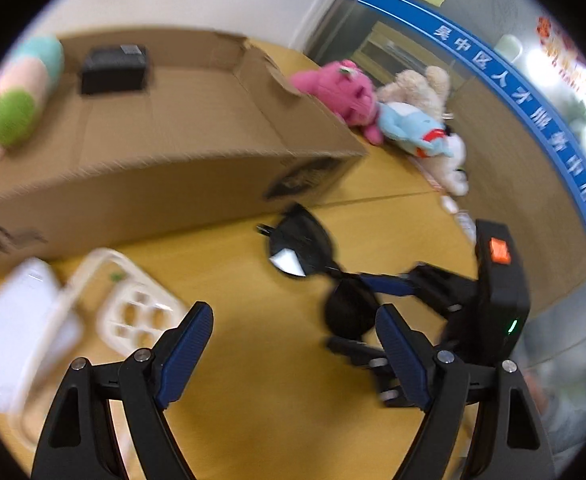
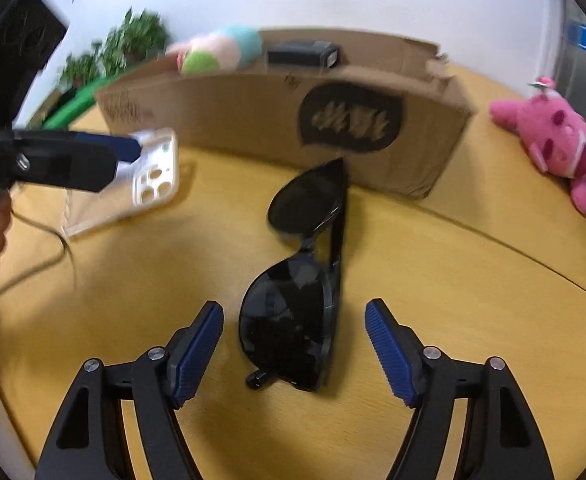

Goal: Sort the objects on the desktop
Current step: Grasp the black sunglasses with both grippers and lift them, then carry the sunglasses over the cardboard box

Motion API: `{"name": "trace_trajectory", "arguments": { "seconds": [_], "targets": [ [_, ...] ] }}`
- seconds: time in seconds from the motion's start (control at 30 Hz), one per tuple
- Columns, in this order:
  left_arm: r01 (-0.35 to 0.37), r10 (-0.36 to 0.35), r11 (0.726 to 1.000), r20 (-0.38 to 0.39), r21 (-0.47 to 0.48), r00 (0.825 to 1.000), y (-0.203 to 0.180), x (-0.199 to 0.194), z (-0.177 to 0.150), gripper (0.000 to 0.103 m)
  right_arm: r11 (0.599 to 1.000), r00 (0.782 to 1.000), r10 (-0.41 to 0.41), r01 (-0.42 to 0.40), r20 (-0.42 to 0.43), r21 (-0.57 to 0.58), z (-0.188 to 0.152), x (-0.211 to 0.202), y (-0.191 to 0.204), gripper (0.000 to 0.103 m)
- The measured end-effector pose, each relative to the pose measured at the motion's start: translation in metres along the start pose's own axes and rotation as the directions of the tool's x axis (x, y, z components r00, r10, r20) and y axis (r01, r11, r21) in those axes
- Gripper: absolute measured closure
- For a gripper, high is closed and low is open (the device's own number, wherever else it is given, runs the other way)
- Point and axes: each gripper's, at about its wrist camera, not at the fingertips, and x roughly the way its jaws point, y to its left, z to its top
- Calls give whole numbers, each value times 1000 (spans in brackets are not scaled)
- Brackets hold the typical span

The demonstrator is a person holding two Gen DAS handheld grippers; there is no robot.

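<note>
The right gripper [image 2: 295,334] hangs low over a yellow wooden table [image 2: 473,320], its blue-padded jaws spread wide on either side of a pair of black sunglasses [image 2: 297,292], with neither pad touching the frame. The sunglasses lie folded on the table, one lens between the jaws and the other reaching toward a long cardboard box [image 2: 261,120] just behind. The left gripper [image 1: 293,344] is likewise spread and holds nothing, poised above bare tabletop; in its view the sunglasses [image 1: 305,252] sit ahead and to the right, under the right gripper's [image 1: 367,298] fingers. A white phone case [image 1: 133,312] rests on the table to the left, near the box's front wall. Inside the box [image 1: 173,128] are a small black box [image 1: 115,70] and a pastel plush roll [image 1: 21,92]. A pink plush toy [image 1: 341,92] and other soft toys [image 1: 417,120] lie on the table beyond the box's right end.
</note>
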Motion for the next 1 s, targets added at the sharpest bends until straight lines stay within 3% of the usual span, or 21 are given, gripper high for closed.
{"name": "trace_trajectory", "arguments": {
  "seconds": [0.03, 0.07, 0.13, 0.2, 0.4, 0.47, 0.7, 0.83, 1.0],
  "targets": [
    [35, -35, 999, -7, -13, 999, 0, 3, 0, 21, 999, 999, -29, 29, 20, -28, -1, 0, 7, 38],
    [52, -53, 998, -12, -25, 999, 0, 8, 0, 21, 1000, 1000, -7, 7, 24, -15, -1, -2, 9, 43],
    [53, -54, 998, -22, -35, 998, -2, 17, 2, 21, 1000, 999, -31, 31, 29, 6, -2, -4, 13, 50],
    [59, -62, 997, -47, -54, 997, -3, 30, 4, 23, 999, 999, -42, 41, 32, 26, -3, -5, 16, 50],
    [75, -88, 994, -165, -84, 982, -7, 69, 3, 48, 991, 998, -24, 16, 62, 133, -9, -11, 23, 51],
    [78, -92, 992, -153, -97, 984, -8, 74, 2, 57, 985, 997, 7, -20, 79, 170, -11, -12, 24, 51],
    [58, -68, 994, -110, -92, 992, -7, 64, -1, 69, 984, 996, 32, -46, 87, 170, -14, -14, 43, 52],
    [60, -62, 997, -46, -47, 997, -22, 40, 9, 78, 989, 992, 2, -21, 128, 145, -7, -29, 55, 52],
    [52, -54, 997, 45, 50, 998, -47, -5, 30, 78, 993, 974, -37, 10, 224, 120, 7, -67, 68, 52]
  ]
}}
